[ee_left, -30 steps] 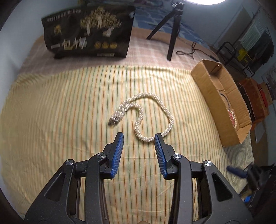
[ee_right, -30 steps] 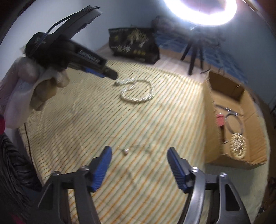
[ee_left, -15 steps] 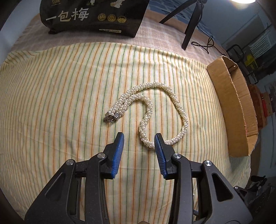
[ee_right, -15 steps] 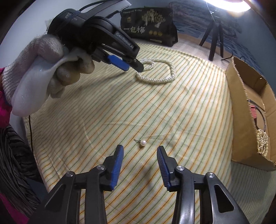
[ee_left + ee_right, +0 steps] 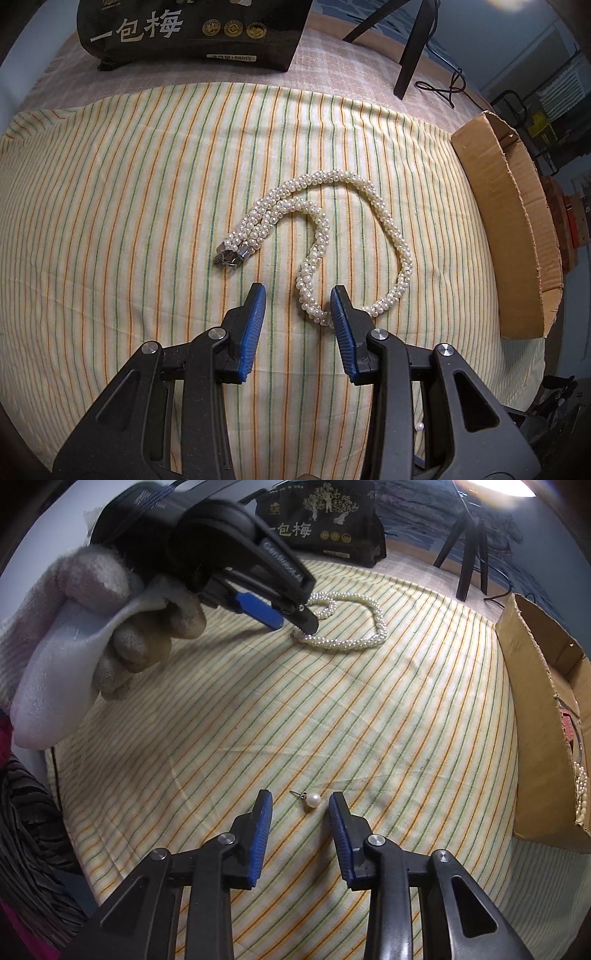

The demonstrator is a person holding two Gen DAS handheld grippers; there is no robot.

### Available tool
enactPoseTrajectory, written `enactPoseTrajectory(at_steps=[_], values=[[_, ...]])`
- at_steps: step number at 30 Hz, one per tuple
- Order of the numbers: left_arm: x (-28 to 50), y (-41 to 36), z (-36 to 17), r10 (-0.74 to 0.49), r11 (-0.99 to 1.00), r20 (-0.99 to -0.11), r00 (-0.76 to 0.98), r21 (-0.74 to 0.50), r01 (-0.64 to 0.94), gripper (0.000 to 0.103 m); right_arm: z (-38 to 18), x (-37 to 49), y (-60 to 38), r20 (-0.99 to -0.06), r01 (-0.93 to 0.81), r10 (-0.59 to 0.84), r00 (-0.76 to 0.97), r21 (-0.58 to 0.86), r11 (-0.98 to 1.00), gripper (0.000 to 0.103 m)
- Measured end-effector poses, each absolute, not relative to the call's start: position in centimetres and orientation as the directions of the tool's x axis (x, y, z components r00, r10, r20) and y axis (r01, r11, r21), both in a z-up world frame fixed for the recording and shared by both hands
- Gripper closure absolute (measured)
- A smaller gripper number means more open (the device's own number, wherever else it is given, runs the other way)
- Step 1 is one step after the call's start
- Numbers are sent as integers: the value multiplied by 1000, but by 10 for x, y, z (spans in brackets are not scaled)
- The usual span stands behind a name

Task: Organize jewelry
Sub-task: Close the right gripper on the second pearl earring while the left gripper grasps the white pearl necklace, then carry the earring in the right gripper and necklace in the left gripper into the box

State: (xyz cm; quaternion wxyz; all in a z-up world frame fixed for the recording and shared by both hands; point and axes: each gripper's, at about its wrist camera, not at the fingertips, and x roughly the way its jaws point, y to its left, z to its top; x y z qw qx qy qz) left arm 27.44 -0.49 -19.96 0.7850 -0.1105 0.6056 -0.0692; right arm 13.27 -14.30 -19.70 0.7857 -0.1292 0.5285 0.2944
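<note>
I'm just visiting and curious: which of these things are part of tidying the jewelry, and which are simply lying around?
Part of the job:
pearl necklace
pearl earring
cardboard box with jewelry in it
left gripper, open
right gripper, open, its jaws just closing around the earring

Just lying about:
black bag
tripod
striped cloth

Two claws are in view: the left claw [image 5: 297,295] and the right claw [image 5: 300,802], each with two blue-padded fingers. One twisted pearl necklace [image 5: 373,206] lies on the one striped cloth [image 5: 129,221]. One pearl stud earring [image 5: 312,799] lies there too. One cardboard box [image 5: 532,716] stands at the cloth's edge; the pieces inside it are too hidden to count. One black printed bag [image 5: 192,29], one black tripod [image 5: 469,550] and one gloved hand [image 5: 110,627] complete the count.
</note>
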Motion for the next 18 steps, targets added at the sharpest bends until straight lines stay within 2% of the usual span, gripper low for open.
enactPoseTrajectory(at_steps=[8, 12, 13, 15, 18], values=[[278, -8, -202, -233, 967, -936, 264, -251, -37, 66, -201, 136, -138, -909, -579, 299, 291, 81, 811, 74], [277, -10, -202, -221, 970, -936, 273, -239, -34, 68, -201, 138, -136, -909, -580, 287, 301, 64, 812, 85], [278, -11, -202, -209, 973, -937, 278, -227, -34, 72, -201, 138, -137, -909, -578, 287, 302, 65, 813, 87], [279, -13, -202, -173, 981, -941, 292, -190, -32, 89, -201, 141, -139, -909, -573, 295, 296, 79, 816, 87], [281, -9, -202, -187, 977, -937, 294, -208, -43, 95, -201, 142, -141, -908, -569, 301, 291, 89, 818, 87]])
